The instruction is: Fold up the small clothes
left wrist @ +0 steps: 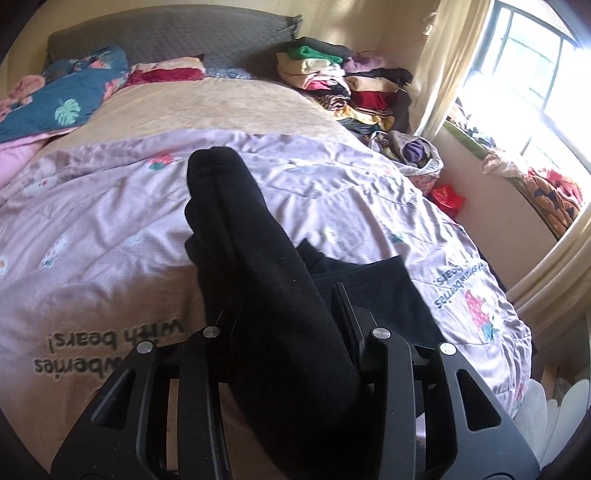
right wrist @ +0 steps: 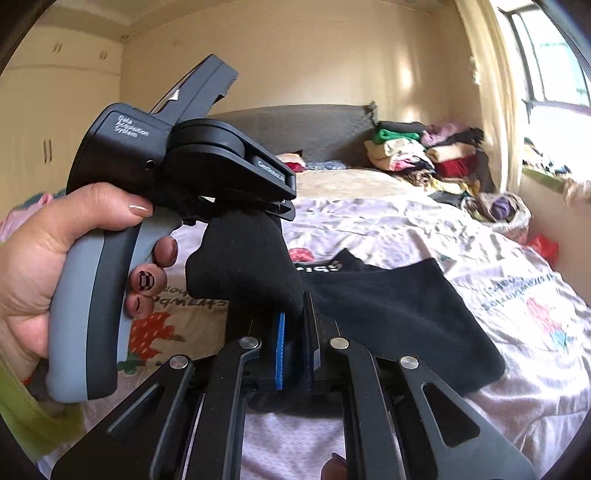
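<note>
A black sock (left wrist: pixel 236 229) is held up between both grippers above the bed. My left gripper (left wrist: pixel 284 306) is shut on one end of it, the sock draping over its jaws. In the right wrist view the left gripper's body (right wrist: pixel 177 158) is at the left in a hand, with the sock (right wrist: pixel 243 258) running from it to my right gripper (right wrist: pixel 295 325), which is shut on the sock's other end between blue pads (right wrist: pixel 281 347). A black garment (right wrist: pixel 399 306) lies flat on the bed beneath; it also shows in the left wrist view (left wrist: pixel 373 288).
The bed carries a pink printed quilt (left wrist: pixel 110 206) and a beige blanket (left wrist: pixel 207 107). A stack of folded clothes (left wrist: pixel 343 77) sits at the far right corner by the headboard (left wrist: pixel 166 33). A window (left wrist: pixel 535 74) and curtain are on the right.
</note>
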`<state>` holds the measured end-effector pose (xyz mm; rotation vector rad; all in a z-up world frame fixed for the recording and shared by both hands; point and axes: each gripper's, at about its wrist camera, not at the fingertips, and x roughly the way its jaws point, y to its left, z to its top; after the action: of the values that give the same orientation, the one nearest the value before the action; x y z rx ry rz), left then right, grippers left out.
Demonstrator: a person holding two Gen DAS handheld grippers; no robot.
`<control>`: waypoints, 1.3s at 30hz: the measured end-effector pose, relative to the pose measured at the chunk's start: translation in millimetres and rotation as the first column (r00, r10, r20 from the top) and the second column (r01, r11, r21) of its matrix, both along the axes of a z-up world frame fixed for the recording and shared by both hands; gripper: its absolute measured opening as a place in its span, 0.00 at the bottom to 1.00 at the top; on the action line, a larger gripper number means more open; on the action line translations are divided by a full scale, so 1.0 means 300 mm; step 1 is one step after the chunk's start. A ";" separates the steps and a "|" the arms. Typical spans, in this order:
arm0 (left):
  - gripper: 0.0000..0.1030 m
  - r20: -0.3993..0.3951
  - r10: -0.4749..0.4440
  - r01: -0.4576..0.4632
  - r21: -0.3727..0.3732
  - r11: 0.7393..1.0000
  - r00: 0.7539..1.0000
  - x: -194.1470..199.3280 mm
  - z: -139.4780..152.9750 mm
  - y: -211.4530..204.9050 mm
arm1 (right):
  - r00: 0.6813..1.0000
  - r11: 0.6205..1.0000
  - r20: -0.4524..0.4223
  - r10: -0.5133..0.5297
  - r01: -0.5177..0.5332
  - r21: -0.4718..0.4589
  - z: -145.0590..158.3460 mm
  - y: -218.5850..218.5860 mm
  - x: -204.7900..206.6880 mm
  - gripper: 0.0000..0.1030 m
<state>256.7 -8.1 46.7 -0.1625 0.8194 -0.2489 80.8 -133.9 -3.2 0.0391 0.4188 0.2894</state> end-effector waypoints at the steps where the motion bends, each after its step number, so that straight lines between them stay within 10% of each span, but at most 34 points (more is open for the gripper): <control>1: 0.30 0.002 -0.008 0.008 0.002 1.000 1.000 0.004 0.001 -0.020 | 1.000 1.000 -0.002 -0.012 0.012 0.010 0.001 -0.013 -0.001 0.07; 30: 0.31 -0.138 -0.147 0.157 0.063 0.986 0.979 0.139 -0.182 -0.433 | 0.923 0.884 -0.358 -0.140 0.279 0.375 -0.186 -0.386 0.091 0.07; 39: 0.55 -0.145 -0.171 0.177 0.031 0.984 0.975 0.161 -0.198 -0.486 | 0.888 0.815 -0.438 -0.142 0.356 0.458 -0.233 -0.458 0.097 0.09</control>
<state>305.1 -154.0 -12.7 -0.0677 0.9816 -0.3877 109.8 -271.2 -73.1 0.7060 0.7113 0.1193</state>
